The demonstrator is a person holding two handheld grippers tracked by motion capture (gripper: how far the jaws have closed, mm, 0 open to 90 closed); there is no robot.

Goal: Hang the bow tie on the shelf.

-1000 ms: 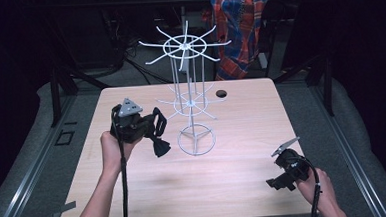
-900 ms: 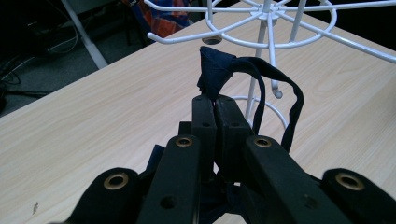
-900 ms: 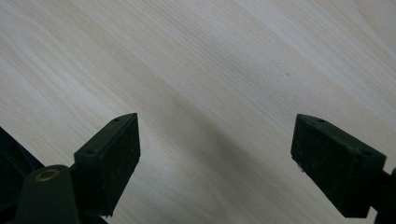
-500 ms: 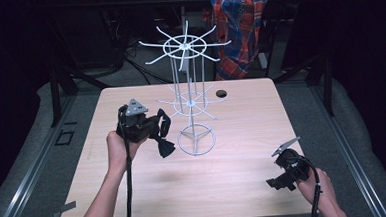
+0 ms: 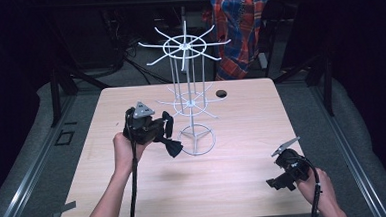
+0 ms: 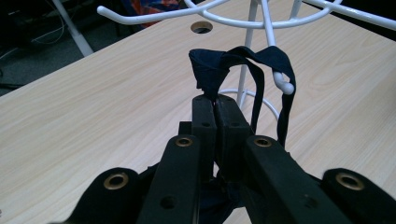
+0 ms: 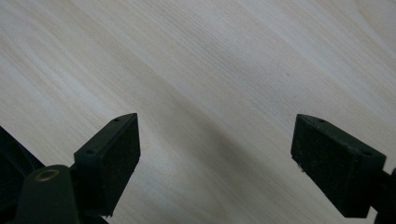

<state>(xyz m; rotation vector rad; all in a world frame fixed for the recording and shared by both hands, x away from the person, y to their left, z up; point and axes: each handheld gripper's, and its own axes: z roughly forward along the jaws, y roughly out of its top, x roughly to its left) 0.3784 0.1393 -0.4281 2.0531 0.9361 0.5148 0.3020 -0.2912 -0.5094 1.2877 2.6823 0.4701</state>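
Black left gripper point(image 6: 215, 100) jaws clamp dark strap point(image 6: 261, 58); right gripper point(image 7: 215, 154) gapes, low over table point(image 7: 210, 70)

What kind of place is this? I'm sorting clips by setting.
Probably a lab or recording studio, not a home: one bare table on a dark, blacked-out floor, metal rails alongside it, loose cables behind, and a white wire rack as a prop.

Pale wooden table point(image 5: 135, 191), grey floor point(image 5: 28, 162), dark room, plaid cloth point(image 5: 238, 16) behind
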